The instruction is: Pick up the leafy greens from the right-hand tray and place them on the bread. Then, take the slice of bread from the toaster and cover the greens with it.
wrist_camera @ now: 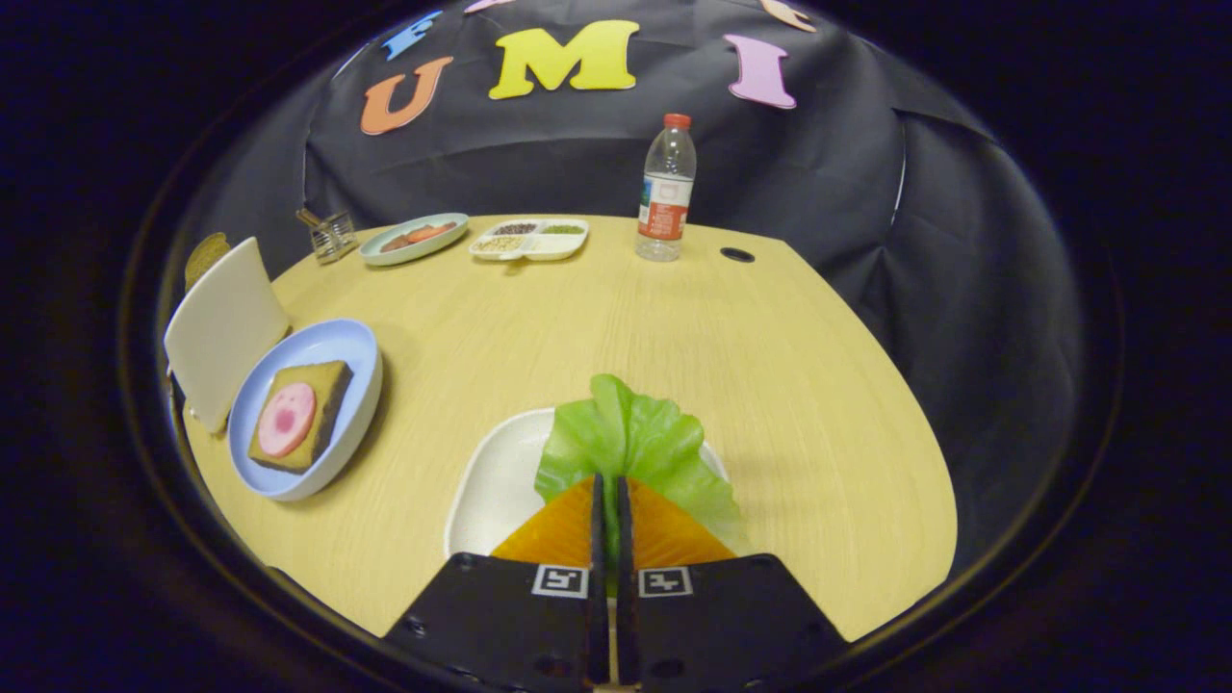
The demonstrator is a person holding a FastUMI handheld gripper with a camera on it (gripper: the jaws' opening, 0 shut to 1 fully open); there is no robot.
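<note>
A wide wooden table (616,318) spreads ahead of the claw (611,500), whose two fingers (563,529) are drawn nearly together on the stem end of the lettuce (630,438), the leaf pinched between them and fanning out just beyond the tips over the white tray (491,481). The grip looks thin: only a narrow strip of the leaf sits between the pads, and a floppy leaf held by its edge could, on this evidence, slip out or swing during the carry, or drag on the tray rim if lifted too low. Ahead and to the left of the fingers, a blue plate (351,351) holds the bread (327,385) topped with a pink sausage slice (286,420); the greens must land there, and a leaf released off-centre would likely drape over the plate's edge or knock the sausage askew. Just beyond that plate stands the white toaster (226,327), with the second slice (204,255) showing above it, close enough that a wide swing toward the bread could clip it. The path between tray and plate is bare tabletop. Far beyond the fingers, well apart from the work, stand a water bottle (666,192), a divided dish (529,241) of grains, a green plate (414,239) and a small glass holder (332,236), with a dark hole (737,255) in the tabletop near the bottle; none stands in the way.
</note>
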